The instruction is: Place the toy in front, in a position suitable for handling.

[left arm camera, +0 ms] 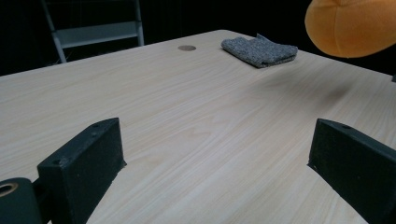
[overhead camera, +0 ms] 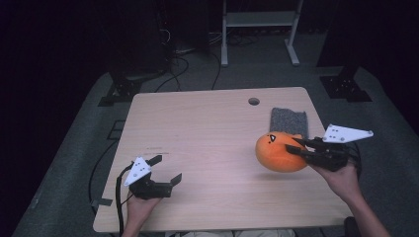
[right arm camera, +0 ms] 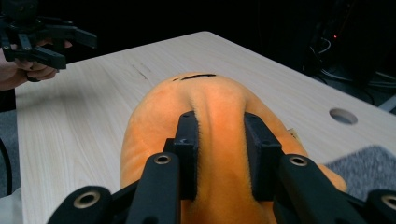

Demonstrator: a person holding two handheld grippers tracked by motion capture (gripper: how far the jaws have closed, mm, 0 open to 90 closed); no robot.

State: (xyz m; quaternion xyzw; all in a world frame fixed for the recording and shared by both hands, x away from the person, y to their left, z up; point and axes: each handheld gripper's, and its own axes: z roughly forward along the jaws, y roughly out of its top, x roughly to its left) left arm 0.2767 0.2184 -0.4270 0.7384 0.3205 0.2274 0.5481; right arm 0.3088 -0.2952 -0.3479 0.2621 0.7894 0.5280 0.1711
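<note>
Orange plush toy point(overhead camera: 277, 152) is pinched in the right gripper point(overhead camera: 298, 144) above the table point(overhead camera: 207, 143), near a grey cloth point(overhead camera: 289, 121); left gripper point(overhead camera: 167, 169) is held wide, nothing between its jaws

We see an orange plush toy point(overhead camera: 279, 152), round and soft, with small black stitched markings on its upper side. It hangs clear of the wooden table point(overhead camera: 207, 148), casting a faint shadow on the boards below, near the table's right edge and just in front of a folded grey cloth point(overhead camera: 288, 120). Its fabric is pinched into a raised ridge where it is gripped, bulging either side.
</note>
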